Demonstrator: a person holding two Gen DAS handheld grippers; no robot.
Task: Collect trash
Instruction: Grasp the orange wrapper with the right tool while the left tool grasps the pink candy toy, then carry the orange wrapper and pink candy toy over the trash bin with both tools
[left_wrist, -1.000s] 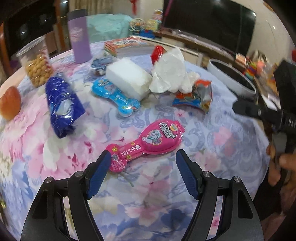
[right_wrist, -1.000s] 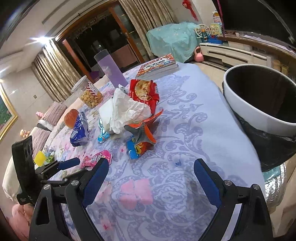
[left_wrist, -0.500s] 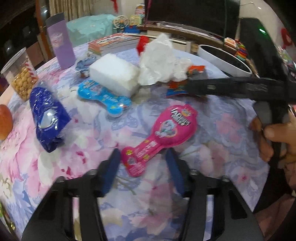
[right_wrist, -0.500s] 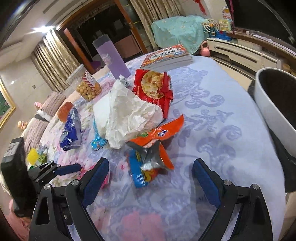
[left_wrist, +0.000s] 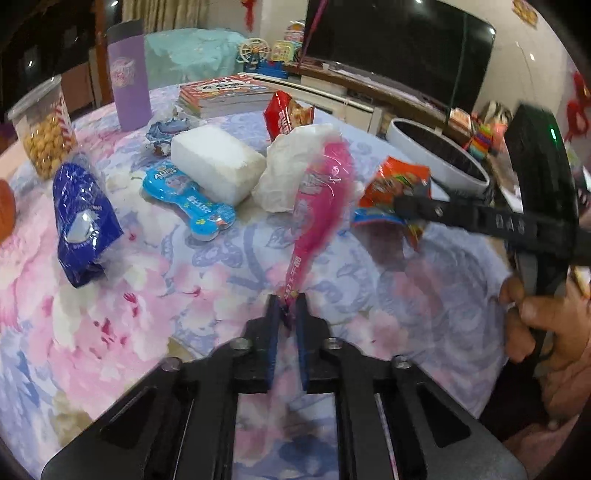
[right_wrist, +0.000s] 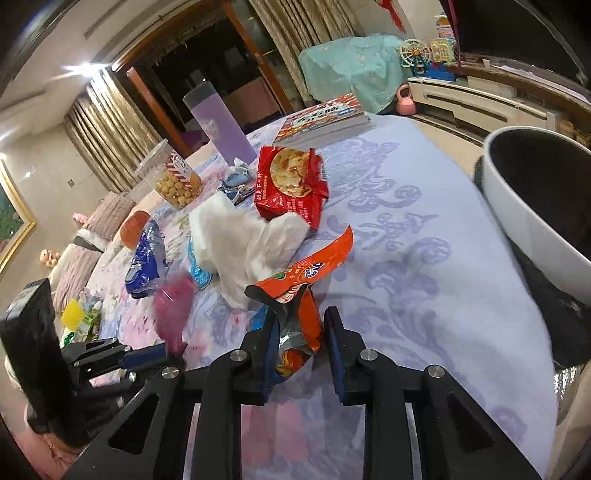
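- Left wrist view first: round table in its floral tablecloth (left_wrist: 155, 314), crowded with litter and snacks.
- Off the far right edge, white bin (left_wrist: 436, 155) with a dark liner, nothing visible inside from either camera.
- Mid-table, foam block (left_wrist: 218, 162) and crumpled white tissue (left_wrist: 291, 166), both untouched, just beside each other.
- Behind them, red biscuit pack (right_wrist: 291, 181); to the left, blue foil bag (left_wrist: 83, 221) and blue candy pack (left_wrist: 188, 199), all lying loose.
- Pink candy wrapper (left_wrist: 317, 206) now up off the cloth, motion-blurred, standing tall out of the left gripper (left_wrist: 286, 314); jaws just snapped fully closed on its near tip.
- Orange snack wrapper (right_wrist: 299, 302) caught in the right gripper (right_wrist: 299, 347); jaws just came in, left pad pressing its crumpled foot, right pad narrowly clear of it as far as visible, wrapper's far end raised towards the tissue.
- Judged early going: two pieces picked, none binned, carry to the bin next, then tissue, foam and remaining wrappers to clear.
- Stack of books, purple cup and nut jar at the far side probably staying put.
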